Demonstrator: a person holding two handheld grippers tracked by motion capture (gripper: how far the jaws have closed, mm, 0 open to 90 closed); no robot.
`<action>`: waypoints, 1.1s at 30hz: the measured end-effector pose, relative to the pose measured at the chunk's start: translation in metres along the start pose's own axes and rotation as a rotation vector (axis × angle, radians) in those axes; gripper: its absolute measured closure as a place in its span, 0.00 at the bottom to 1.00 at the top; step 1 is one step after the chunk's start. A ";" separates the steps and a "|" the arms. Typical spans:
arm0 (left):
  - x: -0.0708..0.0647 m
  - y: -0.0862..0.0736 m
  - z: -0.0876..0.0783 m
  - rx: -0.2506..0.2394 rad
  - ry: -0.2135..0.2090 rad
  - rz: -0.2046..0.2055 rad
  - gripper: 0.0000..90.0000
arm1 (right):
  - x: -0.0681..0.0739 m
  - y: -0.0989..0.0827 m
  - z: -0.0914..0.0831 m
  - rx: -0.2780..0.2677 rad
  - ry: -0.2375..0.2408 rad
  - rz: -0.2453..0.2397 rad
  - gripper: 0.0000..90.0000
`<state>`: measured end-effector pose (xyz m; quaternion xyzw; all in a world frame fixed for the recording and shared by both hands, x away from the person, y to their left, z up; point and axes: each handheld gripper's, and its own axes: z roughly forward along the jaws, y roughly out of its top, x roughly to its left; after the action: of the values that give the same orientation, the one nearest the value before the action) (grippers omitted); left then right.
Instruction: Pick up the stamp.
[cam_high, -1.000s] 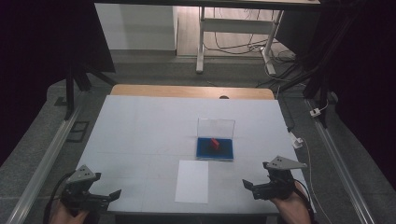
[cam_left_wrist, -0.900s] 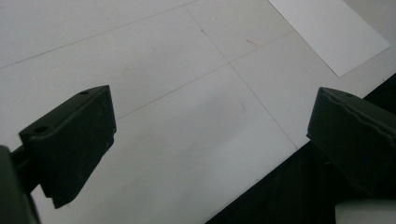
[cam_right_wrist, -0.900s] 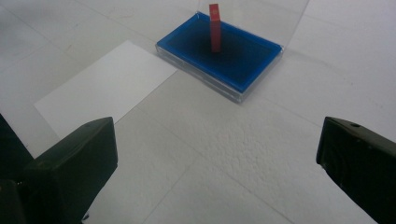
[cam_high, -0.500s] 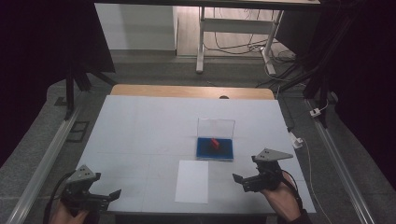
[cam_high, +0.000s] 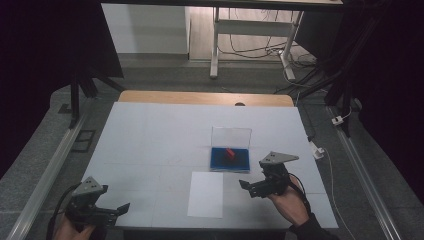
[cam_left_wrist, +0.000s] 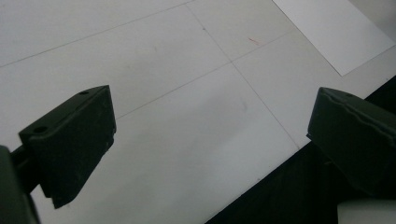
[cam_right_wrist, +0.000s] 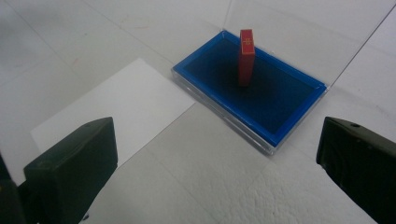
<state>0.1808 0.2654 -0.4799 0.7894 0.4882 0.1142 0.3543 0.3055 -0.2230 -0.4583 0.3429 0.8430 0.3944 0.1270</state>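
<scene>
Left hand cut off by bottom edge.

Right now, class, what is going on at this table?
A person holds a tool in each hand. The right tool is open and empty, facing a clear-lidded case with a blue pad, on which a small red block stands upright. A white sheet of paper lies beside the case. The left tool is open over the table's near edge.
</scene>
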 end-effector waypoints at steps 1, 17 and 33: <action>0.000 0.000 0.000 0.000 0.000 0.000 0.02 | 0.000 0.000 0.000 0.000 0.000 0.000 0.00; 0.000 0.000 0.000 0.000 0.001 0.001 0.02 | -0.005 0.021 0.034 0.059 -0.036 -0.025 0.00; 0.000 0.000 0.000 0.000 0.000 0.001 0.02 | -0.014 0.038 0.071 0.099 -0.070 -0.037 0.00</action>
<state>0.1807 0.2655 -0.4799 0.7897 0.4876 0.1144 0.3544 0.3682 -0.1743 -0.4767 0.3467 0.8629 0.3374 0.1466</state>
